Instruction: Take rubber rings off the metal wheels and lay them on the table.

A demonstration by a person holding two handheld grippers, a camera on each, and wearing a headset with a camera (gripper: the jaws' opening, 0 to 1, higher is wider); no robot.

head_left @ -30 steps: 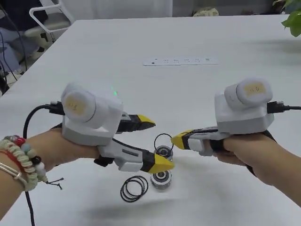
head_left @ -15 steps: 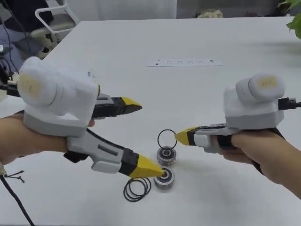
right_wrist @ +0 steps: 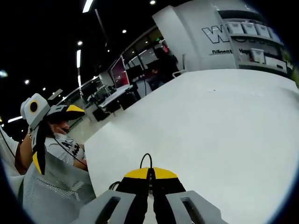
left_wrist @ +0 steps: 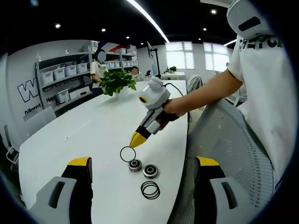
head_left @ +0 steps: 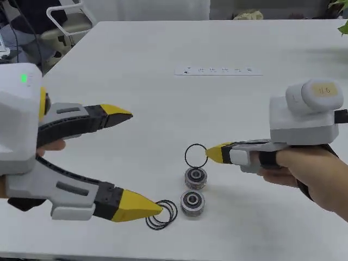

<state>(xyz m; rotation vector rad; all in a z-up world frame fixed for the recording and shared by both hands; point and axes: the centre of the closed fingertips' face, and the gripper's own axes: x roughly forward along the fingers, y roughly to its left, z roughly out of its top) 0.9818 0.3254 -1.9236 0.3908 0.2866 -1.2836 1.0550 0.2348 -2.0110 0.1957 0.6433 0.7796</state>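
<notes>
Black rubber ring [head_left: 185,156], thin and circular, standing on edge just behind the pair of silver metal wheels [head_left: 196,177] and pinched between the closed yellow tips of the right gripper [head_left: 213,154], which reaches in from the right of the pair. The wheels stand side by side on the smooth white table [head_left: 163,65]. A small stack of loose black rubber rings [head_left: 162,214] lies flat just to the left of the pair. The left gripper [head_left: 145,161], left of the pair, has its jaws spread wide and holds nothing; its lower tip hangs over the stack. A white recessed socket strip [head_left: 217,70] sits well behind the pair. The room beyond the pair has wall shelving with white bins [left_wrist: 65,74], a green potted plant [left_wrist: 114,81], a ceiling light strip [left_wrist: 147,21] and bright windows [left_wrist: 196,53].
</notes>
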